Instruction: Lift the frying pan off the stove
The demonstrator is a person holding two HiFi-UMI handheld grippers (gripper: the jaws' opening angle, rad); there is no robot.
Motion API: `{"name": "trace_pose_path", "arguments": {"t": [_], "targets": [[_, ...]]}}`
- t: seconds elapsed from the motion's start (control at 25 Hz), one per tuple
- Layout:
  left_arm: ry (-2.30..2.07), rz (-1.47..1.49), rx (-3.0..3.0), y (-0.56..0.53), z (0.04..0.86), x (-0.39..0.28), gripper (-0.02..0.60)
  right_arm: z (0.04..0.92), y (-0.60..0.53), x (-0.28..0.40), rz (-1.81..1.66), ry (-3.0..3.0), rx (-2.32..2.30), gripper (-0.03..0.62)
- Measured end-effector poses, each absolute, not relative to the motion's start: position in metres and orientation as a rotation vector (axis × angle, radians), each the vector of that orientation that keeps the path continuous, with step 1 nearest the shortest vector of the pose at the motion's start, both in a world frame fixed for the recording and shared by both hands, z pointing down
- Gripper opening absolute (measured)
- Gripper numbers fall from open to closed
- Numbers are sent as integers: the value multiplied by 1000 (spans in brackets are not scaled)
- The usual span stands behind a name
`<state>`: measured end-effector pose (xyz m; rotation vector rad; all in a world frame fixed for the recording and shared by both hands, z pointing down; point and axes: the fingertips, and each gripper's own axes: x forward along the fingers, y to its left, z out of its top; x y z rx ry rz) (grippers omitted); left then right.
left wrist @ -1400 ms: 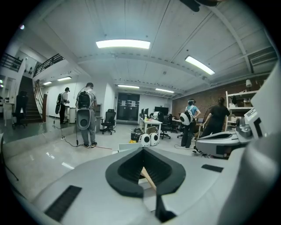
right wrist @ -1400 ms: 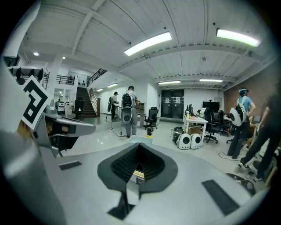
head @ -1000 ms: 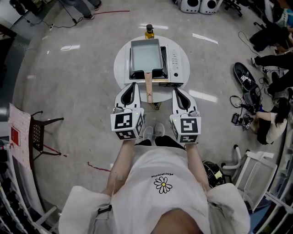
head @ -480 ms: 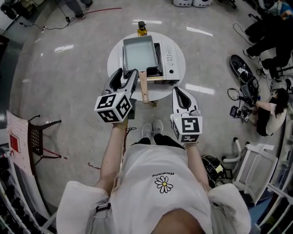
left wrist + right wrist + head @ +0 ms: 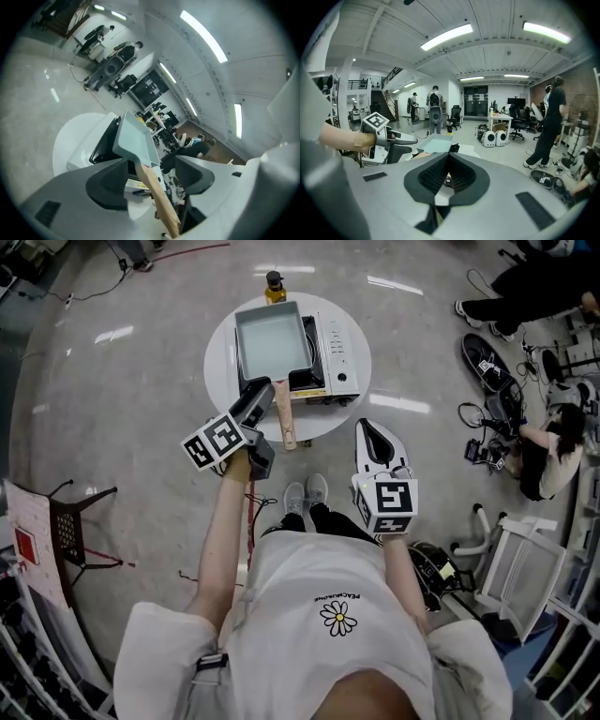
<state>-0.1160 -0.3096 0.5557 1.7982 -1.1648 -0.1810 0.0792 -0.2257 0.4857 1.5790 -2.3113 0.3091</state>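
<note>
The frying pan [image 5: 272, 338] sits on the stove [image 5: 336, 343]. The left gripper [image 5: 257, 401], at the stove's near side, has jaws opening wide, with the wooden handle [image 5: 283, 418] between them, ungripped. The right gripper [image 5: 373, 430], short of the stove, has jaws closed and empty.

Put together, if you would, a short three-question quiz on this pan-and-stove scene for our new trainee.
1. True or false: the frying pan sits on the stove.
2. What stands between the jaws of the left gripper? A: the stove's edge. B: the pan's wooden handle. C: nothing.
3. Fill in: the right gripper, held back from the table, is ____ (open or shut).

Key
1. True.
2. B. The jaws are opening, and their pads stand clear of the handle on both sides.
3. Shut, with nothing in it.
</note>
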Motion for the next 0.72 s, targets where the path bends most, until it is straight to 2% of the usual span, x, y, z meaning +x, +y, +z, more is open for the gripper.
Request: {"name": "trace_pose_path", "arguments": {"t": [0.32,0.6,0.72], "targets": [[-865,-317,1555,-297,604,-86,305,497,-224,81,336,-2273,1557,3],[-619,-416,1444,-299,607,-56,304,507,-224,83,359,-2246,1546,3],[-521,-429,1414,-302,603,-46,284,509,-226,82,364,-2242,1538,2]]}}
